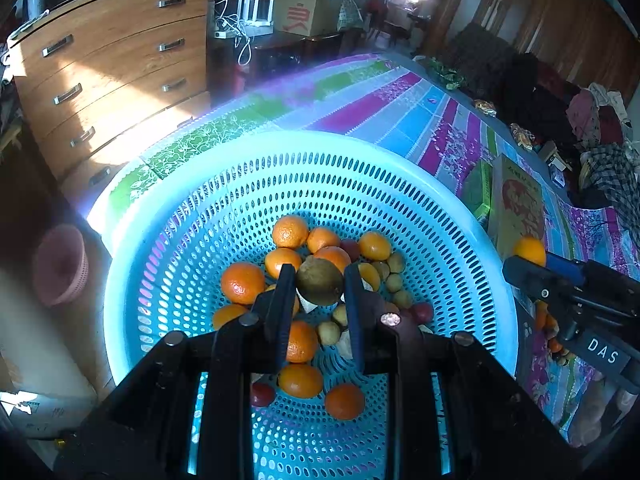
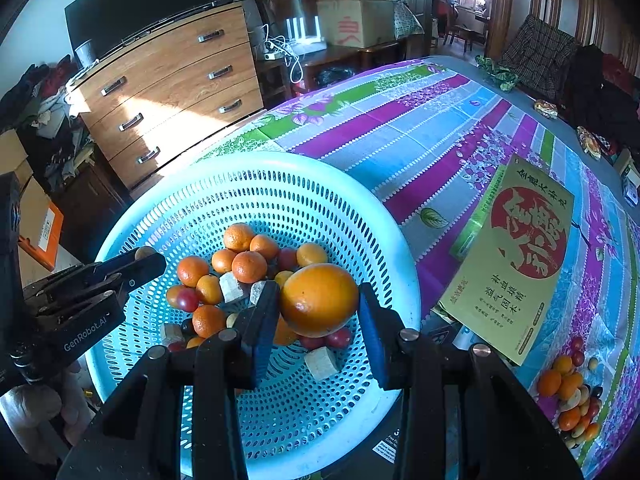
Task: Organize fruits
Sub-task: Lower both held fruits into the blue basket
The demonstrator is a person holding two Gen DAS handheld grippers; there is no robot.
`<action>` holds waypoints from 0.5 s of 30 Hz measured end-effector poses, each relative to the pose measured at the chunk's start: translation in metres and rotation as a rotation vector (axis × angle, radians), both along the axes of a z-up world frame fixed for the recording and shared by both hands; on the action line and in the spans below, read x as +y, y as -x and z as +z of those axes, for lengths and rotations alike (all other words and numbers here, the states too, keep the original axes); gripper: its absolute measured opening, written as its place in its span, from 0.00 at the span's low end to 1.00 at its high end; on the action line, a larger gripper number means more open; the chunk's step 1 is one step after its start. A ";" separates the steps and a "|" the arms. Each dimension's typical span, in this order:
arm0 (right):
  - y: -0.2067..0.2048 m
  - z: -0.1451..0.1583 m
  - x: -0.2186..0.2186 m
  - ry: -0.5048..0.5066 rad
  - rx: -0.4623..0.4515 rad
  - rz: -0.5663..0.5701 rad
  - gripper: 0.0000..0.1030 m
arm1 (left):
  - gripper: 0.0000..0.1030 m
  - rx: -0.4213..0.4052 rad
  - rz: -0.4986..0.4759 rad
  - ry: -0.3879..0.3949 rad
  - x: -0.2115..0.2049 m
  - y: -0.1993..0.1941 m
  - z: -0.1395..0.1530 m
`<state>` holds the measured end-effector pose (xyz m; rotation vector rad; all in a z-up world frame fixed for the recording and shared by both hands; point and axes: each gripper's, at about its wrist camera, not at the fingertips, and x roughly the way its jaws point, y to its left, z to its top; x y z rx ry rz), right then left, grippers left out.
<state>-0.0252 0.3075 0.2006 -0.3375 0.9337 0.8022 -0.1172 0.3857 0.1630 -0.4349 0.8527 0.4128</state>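
Left tongs (image 1: 318, 280) were clamped on a brownish-green round fruit (image 1: 320, 282), could be a kiwi, hard to say for sure, and they held it up over the middle of the turquoise perforated basket (image 1: 168, 216). Below and around those tongs the basket floor had a loose heap of mandarins (image 1: 243, 282), some small yellow-green fruits (image 1: 394, 282) off to their right side, a couple of dark red ones (image 1: 263, 395) nearer the camera, plus a few pale cube-shaped chunks I couldn't identify.

Moving right: the right tongs (image 2: 318, 300) were gripping a big orange (image 2: 319, 300), pads pressed on both sides of it, also hanging above the basket (image 2: 400, 248) but closer to its right rim. From the left camera you could see those tongs (image 1: 528, 260) poking in just past the basket's right edge with the orange (image 1: 529, 251) at the tip. From the right camera the left tongs (image 2: 144, 258) came in from the left over the rim, with the brownish fruit (image 2: 145, 252) barely peeking out.

Further right of the right tongs, a yellow box with a red circle and Chinese lettering (image 2: 516, 264) lay flat on the desk (image 2: 400, 136), which had a striped purple, blue and green flowery cloth. Beyond that box, near the right tongs' lower right, sat a small pile of mixed fruit (image 2: 568, 396) straight on the cloth: mandarins, red ones, pale ones.
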 end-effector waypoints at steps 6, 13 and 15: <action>-0.005 -0.005 -0.003 0.002 0.008 -0.018 0.41 | 0.24 0.013 0.017 0.003 0.006 0.003 -0.006; -0.007 -0.009 -0.005 0.009 0.015 -0.018 0.41 | 0.24 0.022 0.030 0.009 0.011 0.005 -0.010; -0.007 -0.010 -0.005 0.009 0.016 -0.017 0.41 | 0.24 0.021 0.029 0.008 0.012 0.005 -0.010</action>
